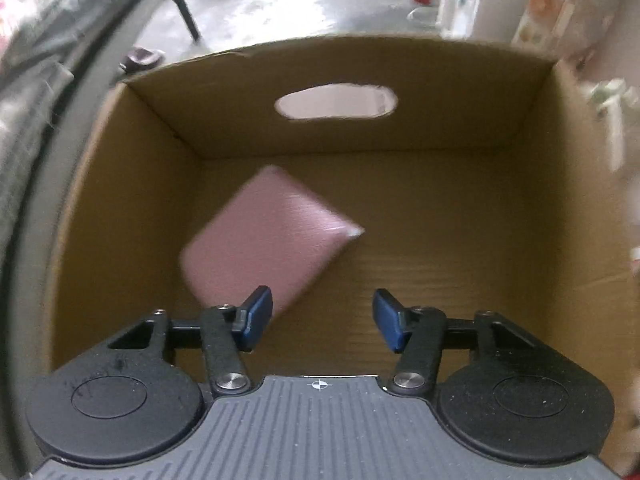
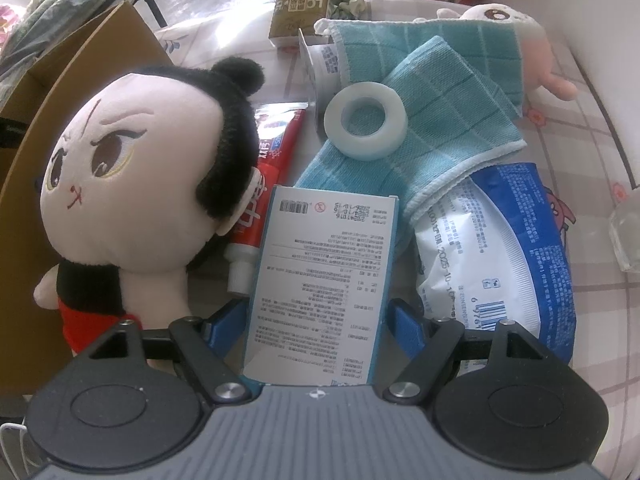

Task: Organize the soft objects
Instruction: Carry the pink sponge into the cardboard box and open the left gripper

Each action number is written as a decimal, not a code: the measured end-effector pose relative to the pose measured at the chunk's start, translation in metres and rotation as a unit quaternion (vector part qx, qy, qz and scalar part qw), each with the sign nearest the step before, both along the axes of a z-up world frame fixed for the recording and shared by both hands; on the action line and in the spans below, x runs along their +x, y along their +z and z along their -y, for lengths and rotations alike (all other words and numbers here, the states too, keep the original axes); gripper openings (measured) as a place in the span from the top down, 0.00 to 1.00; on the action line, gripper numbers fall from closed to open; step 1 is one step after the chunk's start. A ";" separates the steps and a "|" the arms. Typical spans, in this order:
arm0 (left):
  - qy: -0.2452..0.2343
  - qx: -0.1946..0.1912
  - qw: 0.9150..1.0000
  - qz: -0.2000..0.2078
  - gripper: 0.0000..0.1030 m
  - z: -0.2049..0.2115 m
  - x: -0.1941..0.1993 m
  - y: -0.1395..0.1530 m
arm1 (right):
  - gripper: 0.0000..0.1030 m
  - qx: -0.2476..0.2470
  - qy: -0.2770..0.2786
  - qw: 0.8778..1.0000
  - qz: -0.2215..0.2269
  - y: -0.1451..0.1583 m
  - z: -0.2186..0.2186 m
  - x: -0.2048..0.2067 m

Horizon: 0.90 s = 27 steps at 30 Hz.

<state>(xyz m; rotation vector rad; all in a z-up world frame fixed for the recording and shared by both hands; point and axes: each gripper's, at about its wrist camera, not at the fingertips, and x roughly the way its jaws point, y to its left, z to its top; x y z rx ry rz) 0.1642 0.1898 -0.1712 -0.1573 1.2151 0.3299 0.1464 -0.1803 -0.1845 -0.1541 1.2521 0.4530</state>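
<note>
In the left wrist view, my left gripper is open and empty above the inside of a brown cardboard box. A pink soft pad lies tilted in the box, blurred, just beyond the left fingertip. In the right wrist view, my right gripper is shut on a white and blue printed box. A plush doll with black hair and a red outfit sits to the left. Blue checked cloths lie ahead. A pink and white plush lies at the far right.
A red toothpaste tube, a white tape roll, a blue and white wipes pack and a gold box lie on the patterned table. The cardboard box wall stands at the left. A handle hole opens in the box's far wall.
</note>
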 end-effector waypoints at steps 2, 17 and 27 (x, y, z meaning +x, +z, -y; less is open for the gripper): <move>-0.003 -0.055 0.998 0.020 0.44 0.000 -0.004 0.007 | 0.22 0.000 0.001 1.000 0.001 0.000 0.001 -0.001; 0.128 -0.145 0.981 0.022 0.42 -0.070 0.027 -0.042 | 0.22 0.002 -0.002 1.000 0.001 0.001 0.000 0.000; 0.157 -0.147 0.976 0.046 0.26 -0.070 0.032 -0.028 | 0.22 0.006 -0.014 1.000 0.006 0.002 0.002 0.000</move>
